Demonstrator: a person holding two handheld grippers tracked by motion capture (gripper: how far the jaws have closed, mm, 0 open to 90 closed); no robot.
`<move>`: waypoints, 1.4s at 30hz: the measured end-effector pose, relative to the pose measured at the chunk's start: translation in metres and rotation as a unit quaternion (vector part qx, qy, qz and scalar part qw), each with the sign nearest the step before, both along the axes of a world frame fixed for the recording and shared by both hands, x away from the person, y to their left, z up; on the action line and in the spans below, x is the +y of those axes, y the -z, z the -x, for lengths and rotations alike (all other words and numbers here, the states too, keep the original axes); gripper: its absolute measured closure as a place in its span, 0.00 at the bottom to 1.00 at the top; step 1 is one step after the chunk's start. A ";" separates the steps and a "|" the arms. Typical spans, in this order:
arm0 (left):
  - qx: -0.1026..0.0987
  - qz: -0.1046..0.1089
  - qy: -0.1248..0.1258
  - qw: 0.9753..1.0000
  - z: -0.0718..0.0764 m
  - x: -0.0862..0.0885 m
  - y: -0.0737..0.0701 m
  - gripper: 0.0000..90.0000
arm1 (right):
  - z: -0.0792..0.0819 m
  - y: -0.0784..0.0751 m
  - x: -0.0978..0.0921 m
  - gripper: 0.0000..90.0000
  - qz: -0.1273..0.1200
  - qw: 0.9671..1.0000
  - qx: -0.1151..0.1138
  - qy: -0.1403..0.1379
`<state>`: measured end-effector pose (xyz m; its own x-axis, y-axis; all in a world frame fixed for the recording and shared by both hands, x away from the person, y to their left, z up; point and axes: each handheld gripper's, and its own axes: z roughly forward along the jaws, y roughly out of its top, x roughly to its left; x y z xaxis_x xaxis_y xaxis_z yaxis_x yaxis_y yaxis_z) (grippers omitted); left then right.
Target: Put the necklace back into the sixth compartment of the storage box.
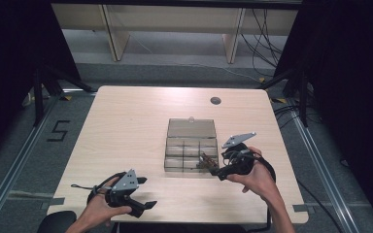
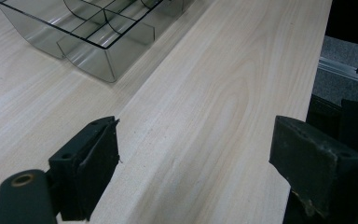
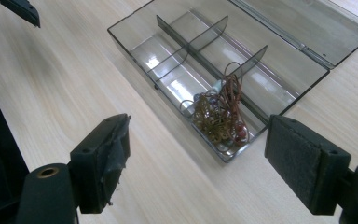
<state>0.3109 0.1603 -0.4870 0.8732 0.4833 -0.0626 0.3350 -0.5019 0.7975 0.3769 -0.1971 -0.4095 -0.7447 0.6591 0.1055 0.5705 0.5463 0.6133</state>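
Note:
A clear smoky plastic organizer box (image 1: 180,154) with dividers lies open on the wooden table, its lid (image 1: 192,128) folded flat behind it. A tangle of brown cord and beads (image 3: 219,114) sits in the box's near right compartment (image 1: 205,161). My right gripper (image 1: 217,171) is open just in front of that corner, its jaws wide apart with nothing between them (image 3: 198,158). My left gripper (image 1: 143,194) is open too, low over the table's near left part, well apart from the box (image 2: 88,39); bare wood shows between its jaws (image 2: 196,158).
The pale wooden table (image 1: 126,121) has a round cable hole (image 1: 215,101) at its back right. Its right edge runs close to the left gripper's right jaw in the left gripper view. Grey floor, metal rails and loose cables surround the table.

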 end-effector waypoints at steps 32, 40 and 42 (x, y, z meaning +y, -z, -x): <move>-0.001 0.001 0.004 1.000 0.001 0.000 -0.002 0.17 | 0.022 0.012 -0.008 0.19 -0.043 0.999 -0.011 -0.005; -0.001 0.001 0.003 1.000 0.001 0.000 -0.002 0.17 | 0.027 0.013 -0.008 0.19 -0.056 0.998 -0.018 -0.008; -0.002 0.000 0.004 1.000 0.001 0.000 -0.002 0.17 | 0.028 0.016 -0.008 0.19 -0.066 0.997 -0.026 -0.005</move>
